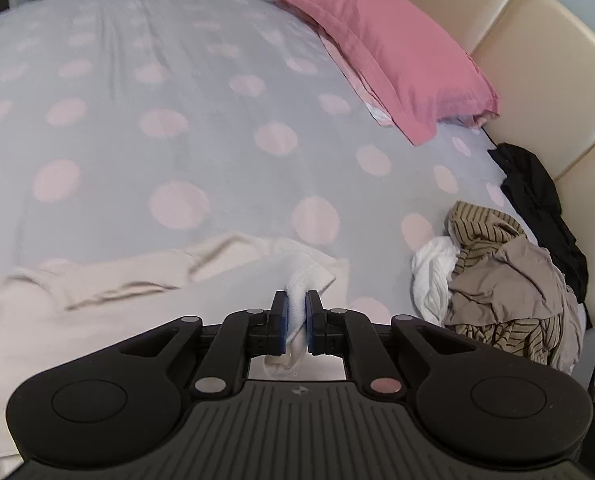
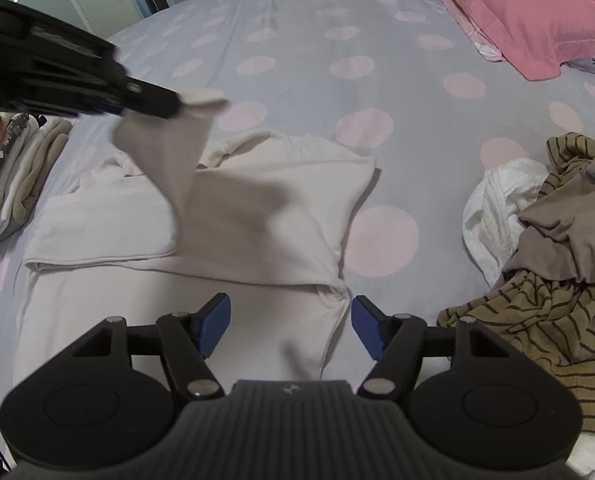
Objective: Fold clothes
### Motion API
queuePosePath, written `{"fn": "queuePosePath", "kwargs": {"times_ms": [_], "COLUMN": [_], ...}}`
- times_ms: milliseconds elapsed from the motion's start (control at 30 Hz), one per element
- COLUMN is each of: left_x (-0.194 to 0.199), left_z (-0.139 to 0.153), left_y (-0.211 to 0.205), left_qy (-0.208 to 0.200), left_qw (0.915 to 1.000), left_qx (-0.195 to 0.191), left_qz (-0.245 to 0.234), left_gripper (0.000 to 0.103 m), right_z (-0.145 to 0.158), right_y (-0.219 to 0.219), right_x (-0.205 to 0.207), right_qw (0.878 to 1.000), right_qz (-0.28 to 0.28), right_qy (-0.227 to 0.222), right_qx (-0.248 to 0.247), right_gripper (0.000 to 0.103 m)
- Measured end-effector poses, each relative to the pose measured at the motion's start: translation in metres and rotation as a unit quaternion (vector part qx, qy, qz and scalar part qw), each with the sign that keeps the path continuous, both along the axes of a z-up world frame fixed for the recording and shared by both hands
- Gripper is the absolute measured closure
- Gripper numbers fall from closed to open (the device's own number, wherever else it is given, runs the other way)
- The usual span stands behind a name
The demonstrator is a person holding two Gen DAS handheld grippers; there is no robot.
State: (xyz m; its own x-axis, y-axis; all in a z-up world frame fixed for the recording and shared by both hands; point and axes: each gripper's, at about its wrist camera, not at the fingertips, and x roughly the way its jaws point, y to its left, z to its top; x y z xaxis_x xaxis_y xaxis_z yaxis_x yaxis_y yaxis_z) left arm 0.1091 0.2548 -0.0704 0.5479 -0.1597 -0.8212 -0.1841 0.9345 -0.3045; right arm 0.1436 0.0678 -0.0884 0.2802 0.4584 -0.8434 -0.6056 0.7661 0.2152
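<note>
A cream white garment [image 2: 257,216] lies spread on the polka-dot bed, partly folded. My left gripper [image 1: 296,307] is shut on a cuff of this garment [image 1: 301,280] and holds it lifted above the bed. In the right wrist view the left gripper [image 2: 173,102] shows at the upper left, holding the raised sleeve end. My right gripper [image 2: 291,320] is open and empty, low over the garment's near part, its blue pads on either side of a bunched fold [image 2: 333,296].
A pile of unfolded clothes, striped olive, taupe and white [image 2: 545,232], lies to the right; it also shows in the left wrist view [image 1: 497,280]. A pink pillow [image 1: 389,56] lies by the beige headboard [image 1: 545,60]. A stack of folded clothes [image 2: 21,168] sits at the left. A black garment [image 1: 537,200] lies by the headboard.
</note>
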Motion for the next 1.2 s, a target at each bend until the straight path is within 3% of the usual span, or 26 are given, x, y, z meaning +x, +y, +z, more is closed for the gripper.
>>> {"fn": "queuePosePath", "kwargs": {"times_ms": [267,467,567,633,667,1000,1200], "left_x": [0.029,0.044,0.045,0.045,0.044,0.004,-0.024], "left_z": [-0.053,-0.079,-0.083,-0.081,-0.078,-0.041,-0.044], "left_y": [-0.021,-0.036,-0.033,-0.03,-0.03,0.015,0.037], "left_qy": [0.015,0.04,0.041,0.039,0.036,0.016,0.035], "left_qw": [0.9978,0.9971,0.9955,0.9942,0.9943,0.9987,0.9994], "left_qx": [-0.064,-0.063,-0.086,-0.1,-0.101,-0.049,-0.002], "left_qz": [-0.007,-0.01,-0.006,-0.004,-0.005,0.003,0.005], "left_gripper": [0.097,0.093,0.086,0.073,0.072,0.072,0.072], "right_z": [-0.014,-0.023,-0.026,-0.028,-0.029,-0.019,-0.008], "right_y": [-0.001,-0.005,-0.006,-0.007,-0.008,-0.017,-0.016], "right_x": [0.007,0.014,0.018,0.021,0.022,0.029,0.052], "right_qw": [1.0,0.999,0.999,0.998,0.998,0.997,0.99], "right_qz": [-0.01,-0.02,-0.026,-0.032,-0.035,-0.061,-0.09], "right_qy": [0.014,0.025,0.029,0.034,0.037,0.036,0.065], "right_qx": [-0.022,-0.033,-0.035,-0.033,-0.032,0.037,0.082], "right_gripper": [0.033,0.033,0.033,0.033,0.033,0.036,0.049]}}
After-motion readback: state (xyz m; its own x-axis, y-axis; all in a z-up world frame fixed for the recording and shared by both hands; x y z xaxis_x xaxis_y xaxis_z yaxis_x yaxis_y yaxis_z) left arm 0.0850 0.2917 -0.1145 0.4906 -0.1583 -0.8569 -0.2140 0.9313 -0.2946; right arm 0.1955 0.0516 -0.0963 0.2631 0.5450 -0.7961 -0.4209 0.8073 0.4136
